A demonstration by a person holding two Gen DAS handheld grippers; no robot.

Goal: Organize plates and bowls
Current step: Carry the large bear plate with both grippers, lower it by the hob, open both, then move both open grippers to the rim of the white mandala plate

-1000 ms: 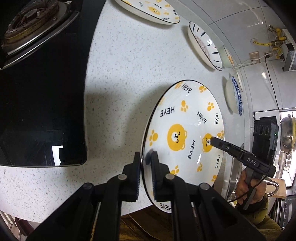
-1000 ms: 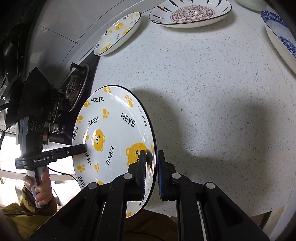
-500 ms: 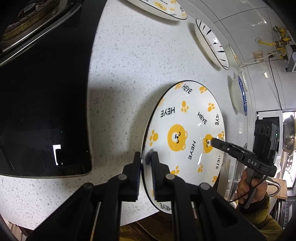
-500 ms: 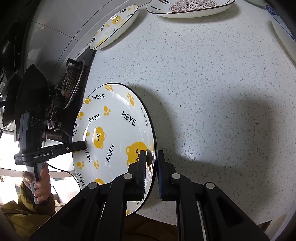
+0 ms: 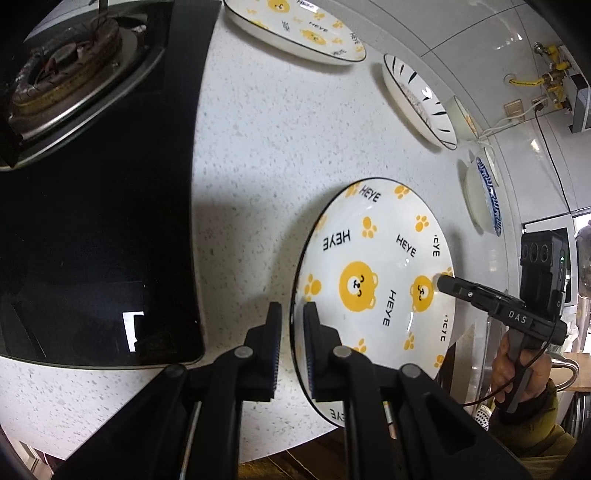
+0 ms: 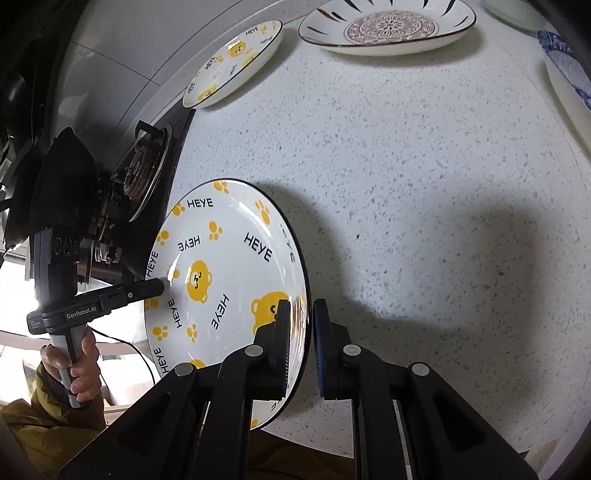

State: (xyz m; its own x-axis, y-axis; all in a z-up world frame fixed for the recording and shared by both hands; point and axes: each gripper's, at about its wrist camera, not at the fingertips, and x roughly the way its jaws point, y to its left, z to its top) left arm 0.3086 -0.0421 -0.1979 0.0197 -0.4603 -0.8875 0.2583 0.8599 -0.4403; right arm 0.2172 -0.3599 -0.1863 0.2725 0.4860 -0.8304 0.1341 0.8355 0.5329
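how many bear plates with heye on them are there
2. One bear plate is held at opposite rims by the left tongs and right tongs. The second bear plate lies on the counter by the back wall. Others may be out of view.

Speckled white counter (image 5: 280, 140) bears bear plate (image 5: 295, 33), patterned plate (image 6: 388, 29), hob (image 5: 92, 240)

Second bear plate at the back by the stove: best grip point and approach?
Take the second bear plate by its thin raised rim, fingers straddling the edge as both grippers do now on the held bear plate. Probably come from the open countertop side: it is shallow and lies flat, with the wall behind and the stove beside it.
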